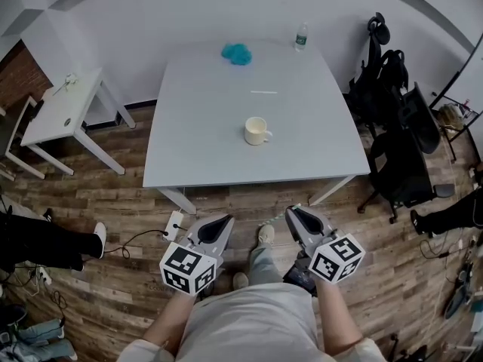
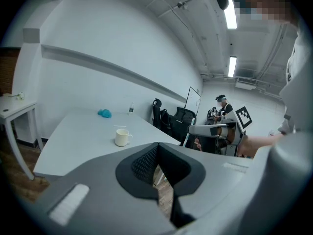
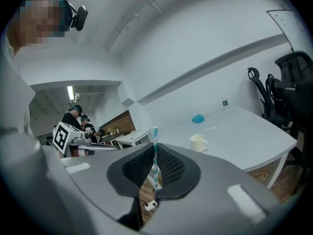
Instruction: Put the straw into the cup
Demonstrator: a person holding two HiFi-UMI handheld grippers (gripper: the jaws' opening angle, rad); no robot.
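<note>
The right gripper (image 3: 153, 166) has its jaws clenched on a teal-and-white striped straw (image 3: 155, 135), which stands upright between the pads with its top poking above them. The left gripper (image 2: 157, 166) is pressed shut too, but on nothing. Both hang low in front of the person, short of the near edge of the table (image 1: 204, 157).

That big pale table fills the middle of the room, with dark office chairs (image 1: 400, 127) off at its 3 o'clock. The cup (image 1: 257, 131), a cream mug with its handle to the right, sits upright near the middle, well apart from both grippers. From the cup, a blue lump (image 1: 237, 53) lies at 11 o'clock, a small bottle (image 1: 301, 36) at 1 o'clock, and a thin pale sliver (image 1: 264, 92) at 12; I can't tell what that is.

The straw looks featherlight and easily crushed or bent, probably paper. I'd judge the present hold, low on the shaft, gives little spare length below, so it would likely go in by tipping and letting go over the mouth.
</note>
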